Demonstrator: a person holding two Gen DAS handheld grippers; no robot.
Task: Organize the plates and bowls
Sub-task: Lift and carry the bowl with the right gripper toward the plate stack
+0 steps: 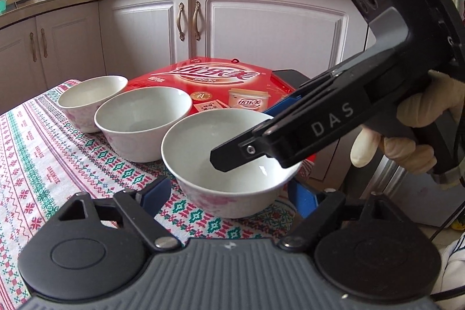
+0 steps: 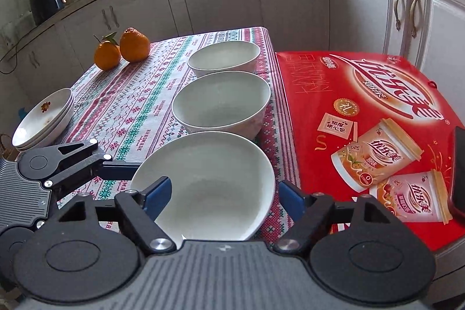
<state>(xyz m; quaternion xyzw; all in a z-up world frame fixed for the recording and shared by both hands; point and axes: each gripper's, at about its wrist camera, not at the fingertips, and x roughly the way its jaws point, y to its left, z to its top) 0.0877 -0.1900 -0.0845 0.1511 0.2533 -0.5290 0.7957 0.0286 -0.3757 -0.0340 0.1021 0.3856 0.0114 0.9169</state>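
Three white ceramic bowls stand upright, mouths up, in a straight row on a table covered with a red, green and white patterned cloth. The long axis of the row runs away from both cameras, along the cloth's edge beside a flat red cardboard gift box printed with milk-tea cups.

The nearest white bowl, with faint pink flowers on its outer wall, sits between the blue-padded fingers of the left gripper, one finger on each side of its wall; whether the pads press on it cannot be told. The right gripper straddles the same bowl's rim on the side nearer the red box: one blue pad lies inside the bowl, the other outside, at a narrow spread, with the rim between them. Firm contact there cannot be told either. A gloved hand holds this gripper's handle.

The middle white bowl sits just beyond the near one, and the far white bowl just beyond that. A stack of shallow white plates with a small flower print rests at the table's left edge, well apart from the bowls. Two oranges with leaves sit at the far corner.
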